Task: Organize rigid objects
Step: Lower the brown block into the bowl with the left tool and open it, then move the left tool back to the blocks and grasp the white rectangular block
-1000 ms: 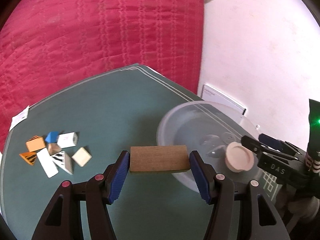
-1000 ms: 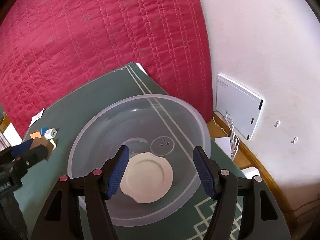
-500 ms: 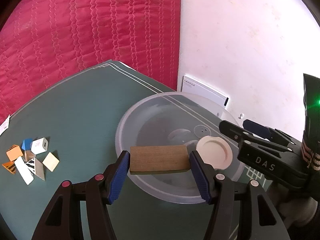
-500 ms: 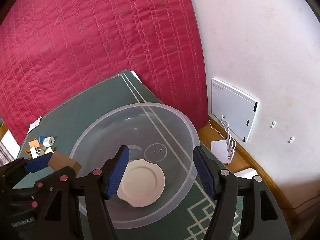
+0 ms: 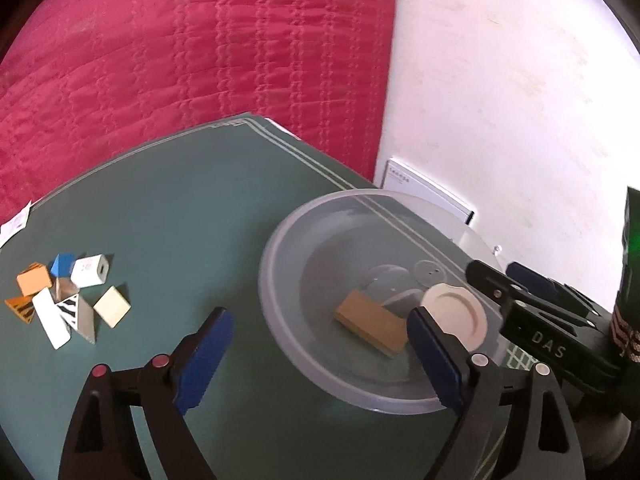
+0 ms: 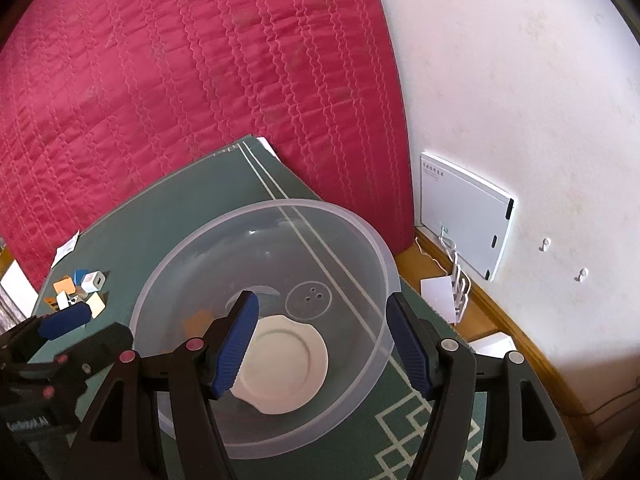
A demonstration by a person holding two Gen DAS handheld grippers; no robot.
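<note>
While the left gripper (image 5: 320, 356) hangs over the near rim of the clear round plastic bowl (image 5: 280, 236), its blue-padded jaws have just been opening and now stand wide, with nothing pressed between them. The brown rectangular wooden block (image 5: 372, 326) lies inside the bowl, free of the pads, tilted with one end near the right jaw. Beside it in the bowl rests the cream round plate with a wavy edge (image 5: 456, 314), close to the block, though I cannot tell if they touch.

The right gripper (image 6: 322, 344) is held above the same bowl (image 6: 372, 248) from the other side. Its jaws stand partly apart and grip nothing; the cream plate (image 6: 284, 368) is seen below, between them, on the bottom of the bowl. In this view the block is only an orange-brown blur through the bowl wall, left of the left jaw.

The bowl stands on a dark green cloth with pale lines that covers the surface (image 5: 172, 216). Well apart from the bowl, on the left part of this cloth, lies a small heap of blocks (image 5: 68, 300): orange, blue, white, cream and two striped pieces, close together. Behind the surface hangs a red quilted fabric (image 5: 180, 60), and to the right is a white wall (image 5: 500, 100) with a flat white panel (image 6: 464, 216) leaning low against it.
</note>
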